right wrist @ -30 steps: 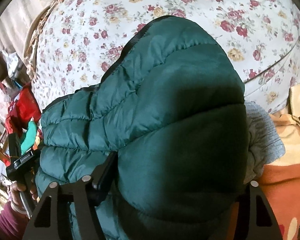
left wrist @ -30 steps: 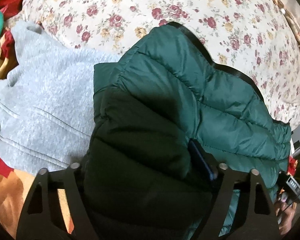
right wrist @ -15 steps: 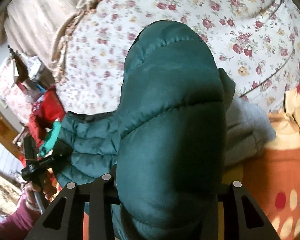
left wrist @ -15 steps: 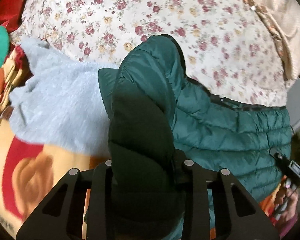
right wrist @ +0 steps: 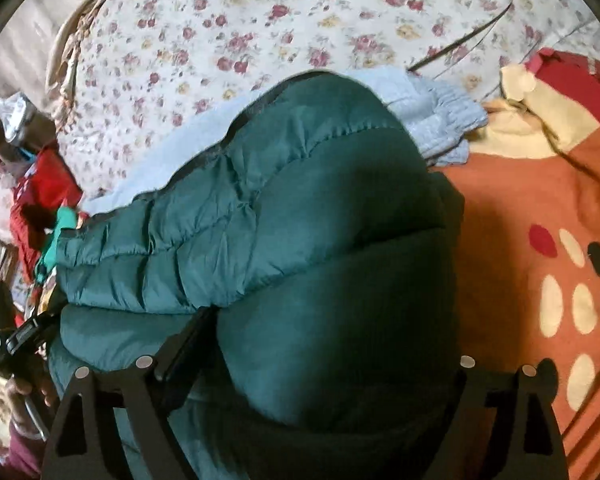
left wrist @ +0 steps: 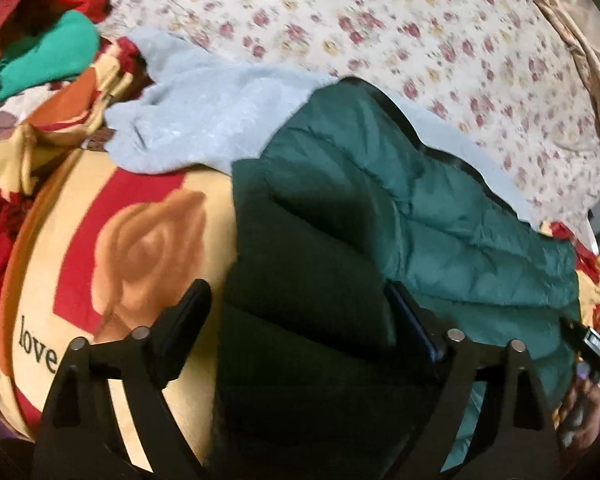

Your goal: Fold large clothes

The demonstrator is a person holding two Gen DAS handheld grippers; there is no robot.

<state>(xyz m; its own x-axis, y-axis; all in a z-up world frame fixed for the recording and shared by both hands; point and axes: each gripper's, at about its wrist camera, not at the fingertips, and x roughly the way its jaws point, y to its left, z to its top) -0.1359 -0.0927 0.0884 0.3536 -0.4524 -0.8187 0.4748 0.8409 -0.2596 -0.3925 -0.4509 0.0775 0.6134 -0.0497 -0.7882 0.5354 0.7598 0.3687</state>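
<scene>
A dark green puffer jacket point(left wrist: 440, 216) lies folded on the bed; it also fills the right wrist view point(right wrist: 300, 220). My left gripper point(left wrist: 300, 320) is open, jaws spread wide, with one end of the jacket lying between them. My right gripper point(right wrist: 320, 340) is open too, its jaws wide around the jacket's other end. A light grey sweatshirt point(left wrist: 204, 120) lies behind and under the jacket, and also shows in the right wrist view point(right wrist: 436, 120).
A floral sheet point(left wrist: 420, 40) covers the bed behind. A red-and-cream blanket point(left wrist: 132, 248) printed "love" lies in front; its orange dotted part point(right wrist: 540, 260) is on the right. Red and green clothes point(left wrist: 40, 60) are piled at the left.
Both grippers went from shut on the jacket to wide open. The jacket, held up half a second ago, now rests lower on the blanket and sweatshirt.
</scene>
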